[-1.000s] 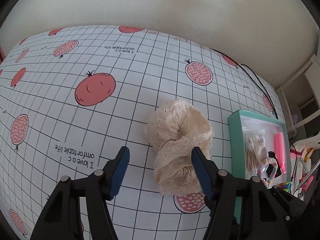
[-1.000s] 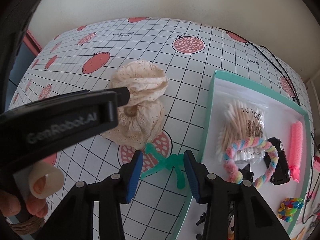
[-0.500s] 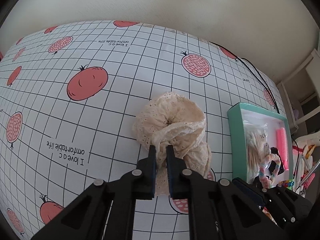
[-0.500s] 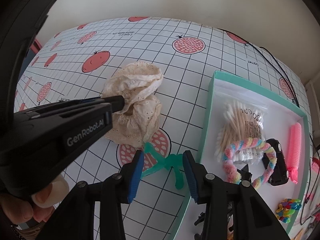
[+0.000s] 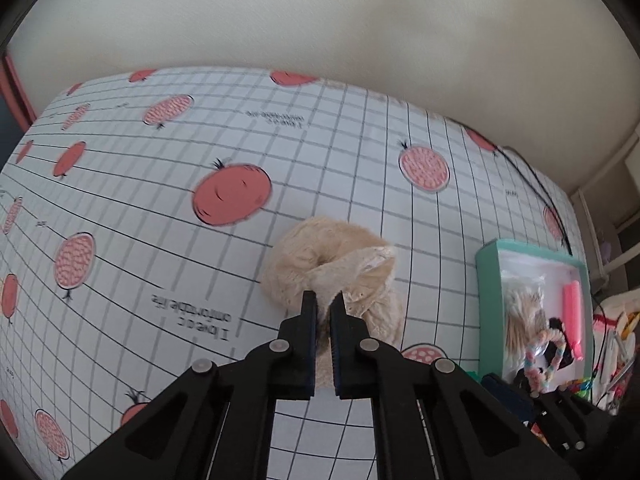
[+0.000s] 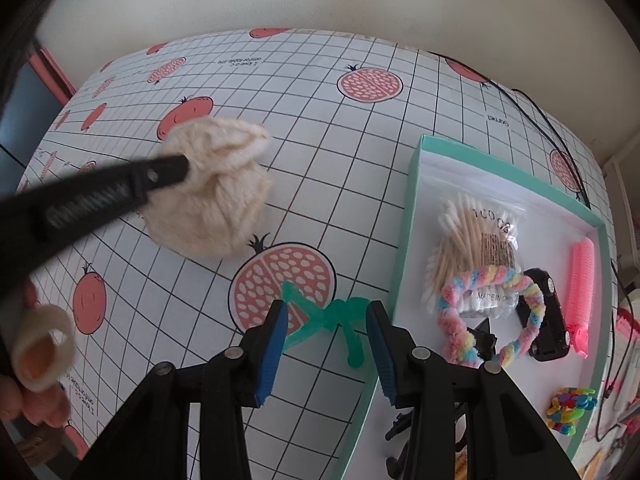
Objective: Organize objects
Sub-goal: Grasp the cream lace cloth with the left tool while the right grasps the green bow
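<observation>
Scrunchie (image 5: 340, 276) hangs pinched in the closed left claw (image 5: 324, 304) just above the bench (image 5: 160, 240), apparently bound for the tray (image 6: 412, 216), while the right claw (image 6: 326, 316) gapes empty over a green figure (image 6: 340, 316).

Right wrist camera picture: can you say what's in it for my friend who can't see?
The left gripper pinches a cream scrunchie over a pomegranate-print tablecloth. The right gripper, jaws open, frames a green stick figure beside a teal box.
</observation>
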`<action>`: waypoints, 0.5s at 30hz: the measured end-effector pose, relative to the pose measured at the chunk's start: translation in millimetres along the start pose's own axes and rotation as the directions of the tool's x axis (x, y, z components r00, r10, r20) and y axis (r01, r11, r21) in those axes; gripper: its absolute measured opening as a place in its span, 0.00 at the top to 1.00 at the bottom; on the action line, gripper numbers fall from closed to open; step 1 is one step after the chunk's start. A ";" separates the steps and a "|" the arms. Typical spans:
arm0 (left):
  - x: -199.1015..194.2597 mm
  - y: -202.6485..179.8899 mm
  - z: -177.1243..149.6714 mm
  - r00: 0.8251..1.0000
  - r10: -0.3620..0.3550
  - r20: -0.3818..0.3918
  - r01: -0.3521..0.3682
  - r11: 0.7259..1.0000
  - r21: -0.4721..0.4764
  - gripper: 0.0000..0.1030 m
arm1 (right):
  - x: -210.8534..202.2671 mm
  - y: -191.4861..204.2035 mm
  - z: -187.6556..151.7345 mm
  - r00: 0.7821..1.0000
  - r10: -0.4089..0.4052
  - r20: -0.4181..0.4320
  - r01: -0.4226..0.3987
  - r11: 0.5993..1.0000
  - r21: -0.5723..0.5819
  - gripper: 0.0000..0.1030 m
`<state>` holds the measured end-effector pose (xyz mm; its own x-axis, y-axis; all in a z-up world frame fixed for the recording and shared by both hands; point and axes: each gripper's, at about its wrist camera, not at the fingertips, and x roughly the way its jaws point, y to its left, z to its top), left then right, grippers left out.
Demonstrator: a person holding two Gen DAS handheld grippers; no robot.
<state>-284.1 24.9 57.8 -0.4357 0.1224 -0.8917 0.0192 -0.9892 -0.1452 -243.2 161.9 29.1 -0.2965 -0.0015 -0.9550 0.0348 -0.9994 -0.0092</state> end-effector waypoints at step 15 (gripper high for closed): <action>-19.7 9.9 9.4 0.999 -0.010 0.053 0.011 0.999 -0.034 0.94 | 5.7 11.0 1.4 1.000 -0.002 -0.012 0.002 1.000 0.006 0.47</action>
<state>-283.8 12.0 78.0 -0.4832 0.1274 -0.8662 0.0446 -0.9845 -0.1697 -245.9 150.9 24.0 -0.2847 0.0007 -0.9586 0.0285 -0.9996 -0.0092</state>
